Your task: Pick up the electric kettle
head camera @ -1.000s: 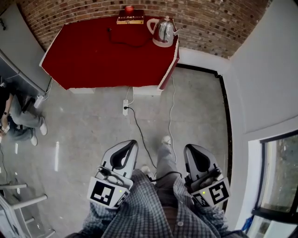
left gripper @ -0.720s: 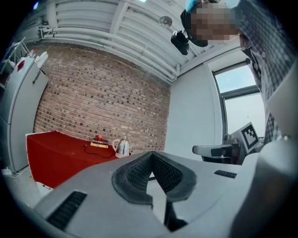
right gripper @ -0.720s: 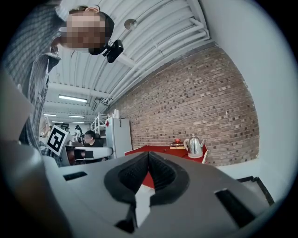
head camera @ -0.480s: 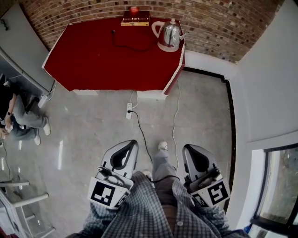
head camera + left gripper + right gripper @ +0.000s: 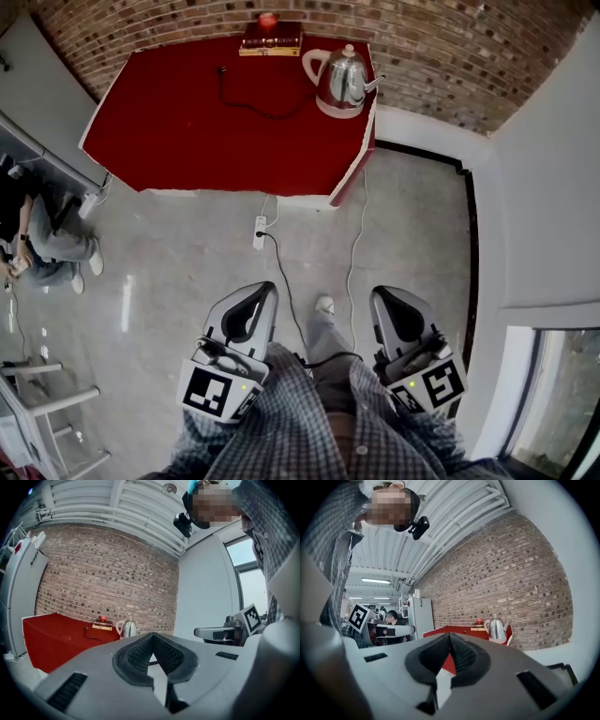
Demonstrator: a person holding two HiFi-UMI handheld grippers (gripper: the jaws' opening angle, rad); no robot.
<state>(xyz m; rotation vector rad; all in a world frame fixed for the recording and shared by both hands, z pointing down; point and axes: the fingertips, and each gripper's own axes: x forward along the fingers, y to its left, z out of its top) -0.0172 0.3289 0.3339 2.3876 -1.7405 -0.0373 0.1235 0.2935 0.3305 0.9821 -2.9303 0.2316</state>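
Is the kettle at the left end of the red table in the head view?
No, the electric kettle stands at the far right corner of the red table, by the brick wall.

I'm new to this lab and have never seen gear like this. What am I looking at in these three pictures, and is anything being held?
There is no robot here: a person holds a two-jaw gripper in each hand. The head view comes from a camera on the person's head, looking steeply down at the left gripper and the right gripper. The other two pictures come from cameras riding on each gripper, looking along its own jaws. Both pairs of jaws are closed with nothing between them. Ahead stands a red table against a brick wall. Near the table's right corner sits a shiny electric kettle. A black cord lies beside it, and a flat stack with something red on top is by the wall. Nothing is held yet.
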